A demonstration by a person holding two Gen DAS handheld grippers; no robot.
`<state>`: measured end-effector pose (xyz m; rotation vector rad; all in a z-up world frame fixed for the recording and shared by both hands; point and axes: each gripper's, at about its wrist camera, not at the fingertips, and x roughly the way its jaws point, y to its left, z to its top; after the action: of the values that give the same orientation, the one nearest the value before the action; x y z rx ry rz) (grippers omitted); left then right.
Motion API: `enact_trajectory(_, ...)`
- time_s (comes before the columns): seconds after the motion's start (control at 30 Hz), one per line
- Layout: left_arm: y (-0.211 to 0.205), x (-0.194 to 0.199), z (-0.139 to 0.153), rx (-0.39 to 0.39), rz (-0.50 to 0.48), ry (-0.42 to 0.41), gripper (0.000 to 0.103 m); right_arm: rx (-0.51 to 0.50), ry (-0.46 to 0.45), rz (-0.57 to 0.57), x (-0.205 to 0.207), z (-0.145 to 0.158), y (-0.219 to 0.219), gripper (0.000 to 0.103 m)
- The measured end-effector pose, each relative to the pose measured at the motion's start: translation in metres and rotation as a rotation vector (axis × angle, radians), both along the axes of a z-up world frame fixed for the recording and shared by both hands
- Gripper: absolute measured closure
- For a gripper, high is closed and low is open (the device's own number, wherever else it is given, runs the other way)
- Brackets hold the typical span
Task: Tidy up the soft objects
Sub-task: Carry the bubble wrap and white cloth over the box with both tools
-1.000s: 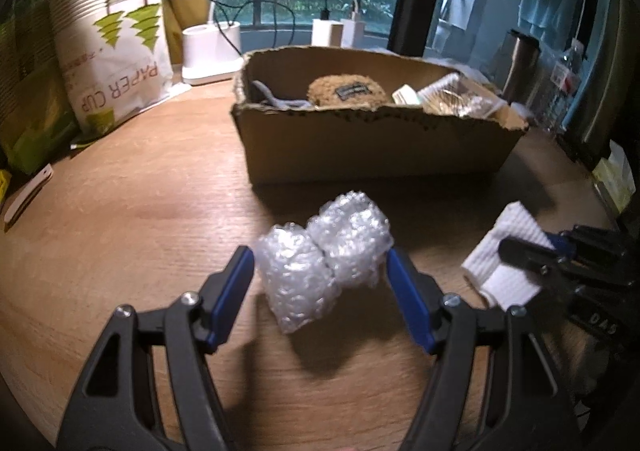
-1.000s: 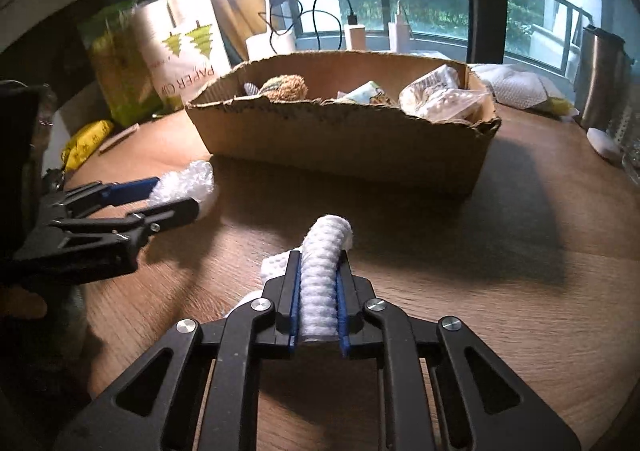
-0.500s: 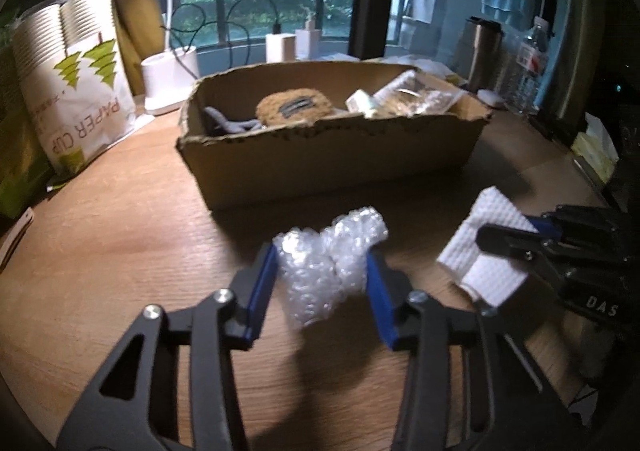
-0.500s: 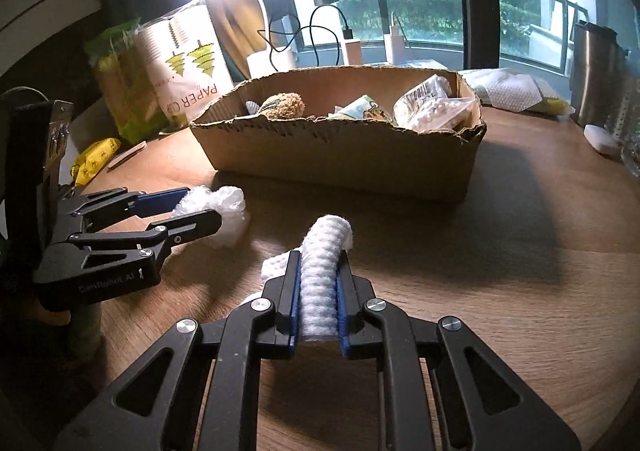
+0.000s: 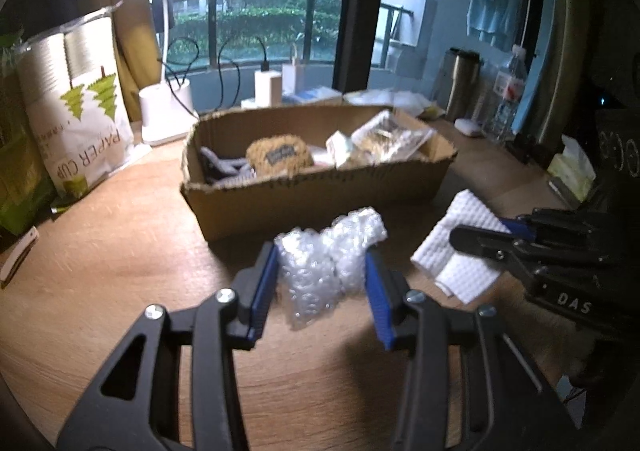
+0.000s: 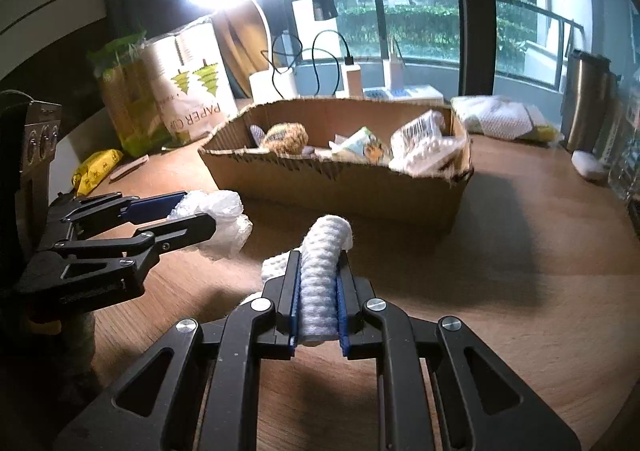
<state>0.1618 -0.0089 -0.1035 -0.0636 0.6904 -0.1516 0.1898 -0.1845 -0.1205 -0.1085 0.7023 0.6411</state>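
Note:
My left gripper (image 5: 320,275) is shut on a crumpled wad of clear bubble wrap (image 5: 326,265), which hangs just above the wooden table in front of the cardboard box (image 5: 320,191). From the right wrist view the same left gripper (image 6: 188,215) shows at the left, with the bubble wrap (image 6: 224,215) sticking out past its tips. My right gripper (image 6: 318,283) is shut on a folded white waffle cloth (image 6: 324,271), lifted off the table; in the left wrist view the cloth (image 5: 460,251) hangs from that gripper (image 5: 476,233). The box holds a tan plush item (image 5: 278,157), a grey cloth and packets.
A paper-cup bag (image 5: 76,111) and green bag stand at the left. A white lamp base (image 5: 166,115) and chargers with cables sit behind the box. A steel flask (image 5: 462,83), bottle and tissue pack (image 5: 572,171) line the right edge. A yellow packet (image 6: 96,167) lies at the left.
My left gripper closed on the bubble wrap and lifted it off the table. My right gripper rose a little with the white cloth still pinched.

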Motion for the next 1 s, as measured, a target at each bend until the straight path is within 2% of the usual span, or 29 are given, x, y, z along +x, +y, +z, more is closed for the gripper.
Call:
enact_trajectory(0.4,0.021,-0.003,0.034,-0.046,0.040,-0.077,0.059,-0.005,-0.062,0.008,0.004,0.036,0.015,0.087)
enact_trajectory(1.0,0.061,0.021,0.069,-0.125,0.082,-0.190,0.059,0.026,-0.130,0.007,0.034,0.073,0.037,0.087)
